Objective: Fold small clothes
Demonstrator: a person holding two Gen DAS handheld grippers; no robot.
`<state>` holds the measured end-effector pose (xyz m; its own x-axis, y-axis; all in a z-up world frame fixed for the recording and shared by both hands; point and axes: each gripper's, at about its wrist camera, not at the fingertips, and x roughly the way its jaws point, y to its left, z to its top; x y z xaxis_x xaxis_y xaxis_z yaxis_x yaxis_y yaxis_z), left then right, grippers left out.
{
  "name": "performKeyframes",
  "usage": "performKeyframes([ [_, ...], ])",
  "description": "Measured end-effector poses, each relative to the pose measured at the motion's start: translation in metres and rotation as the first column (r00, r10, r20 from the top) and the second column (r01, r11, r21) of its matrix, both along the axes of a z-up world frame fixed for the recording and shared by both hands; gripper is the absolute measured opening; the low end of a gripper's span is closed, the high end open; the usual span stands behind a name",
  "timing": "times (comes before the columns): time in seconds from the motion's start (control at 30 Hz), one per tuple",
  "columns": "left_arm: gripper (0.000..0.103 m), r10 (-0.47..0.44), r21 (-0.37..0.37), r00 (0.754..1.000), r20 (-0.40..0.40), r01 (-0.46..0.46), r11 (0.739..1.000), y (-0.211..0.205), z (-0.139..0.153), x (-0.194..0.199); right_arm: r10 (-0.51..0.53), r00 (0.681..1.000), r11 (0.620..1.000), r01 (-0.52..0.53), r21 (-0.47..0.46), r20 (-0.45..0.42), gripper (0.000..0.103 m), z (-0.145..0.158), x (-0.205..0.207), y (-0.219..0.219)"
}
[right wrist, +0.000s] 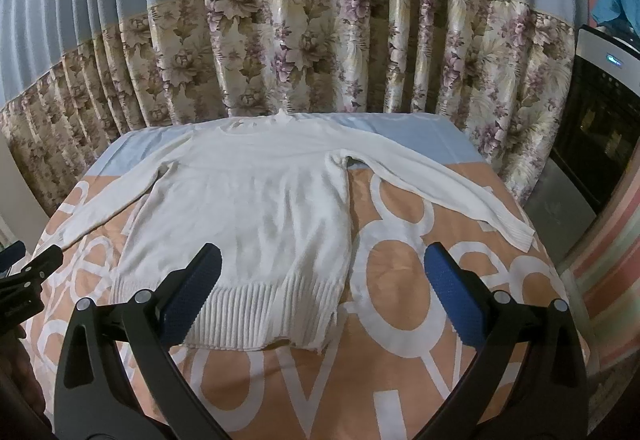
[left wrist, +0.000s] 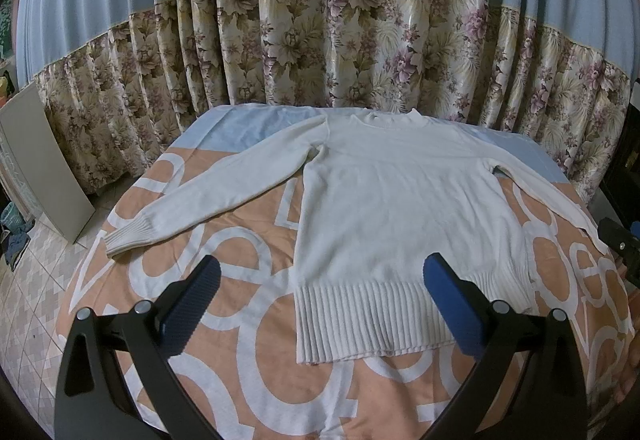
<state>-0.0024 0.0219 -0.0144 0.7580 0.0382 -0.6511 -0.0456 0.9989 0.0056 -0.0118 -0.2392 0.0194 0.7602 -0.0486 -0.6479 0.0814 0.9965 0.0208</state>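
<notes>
A white knitted sweater (left wrist: 400,208) lies flat and face up on the table, collar at the far edge, ribbed hem nearest me, both sleeves spread outward. My left gripper (left wrist: 322,280) stands open above the hem's left half, holding nothing. In the right wrist view the same sweater (right wrist: 248,208) fills the left and middle, its right sleeve (right wrist: 448,188) stretching to the table's right edge. My right gripper (right wrist: 322,280) is open over the hem's right corner, with nothing between its blue pads. The left sleeve cuff (left wrist: 128,236) rests near the table's left edge.
The table wears an orange cloth with white letters (left wrist: 248,340) and a blue strip at the back. A blue and floral curtain (left wrist: 320,40) hangs close behind. A grey board (left wrist: 44,160) leans at left over tiled floor; a dark appliance (right wrist: 596,128) stands at right.
</notes>
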Motion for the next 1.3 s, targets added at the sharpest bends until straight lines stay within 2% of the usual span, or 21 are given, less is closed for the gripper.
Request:
performKeyframes([
  [0.37, 0.102, -0.022, 0.003, 1.000, 0.017, 0.022, 1.000, -0.010, -0.010, 0.010, -0.059, 0.998, 0.998, 0.059, -0.023, -0.001, 0.100, -0.018, 0.007, -0.041],
  [0.87, 0.102, -0.060, 0.002, 0.998, 0.007, 0.060, 0.998, -0.048, -0.034, 0.053, -0.159, 0.987, 0.983, 0.160, -0.090, 0.015, 0.100, -0.047, 0.023, -0.133],
  [1.1, 0.102, -0.071, 0.019, 0.997, -0.004, 0.071, 0.997, -0.087, -0.047, 0.069, -0.195, 0.981, 0.976, 0.193, -0.102, -0.008, 0.100, -0.071, 0.034, -0.183],
  [1.2, 0.102, -0.094, 0.014, 0.996, -0.008, 0.094, 0.996, -0.103, -0.052, 0.074, -0.209, 0.978, 0.972, 0.205, -0.117, -0.026, 0.097, -0.079, 0.038, -0.203],
  [1.3, 0.102, -0.128, 0.014, 0.992, -0.008, 0.128, 0.992, -0.126, -0.055, 0.082, -0.234, 0.971, 0.970, 0.229, -0.082, -0.049, 0.095, -0.088, 0.043, -0.231],
])
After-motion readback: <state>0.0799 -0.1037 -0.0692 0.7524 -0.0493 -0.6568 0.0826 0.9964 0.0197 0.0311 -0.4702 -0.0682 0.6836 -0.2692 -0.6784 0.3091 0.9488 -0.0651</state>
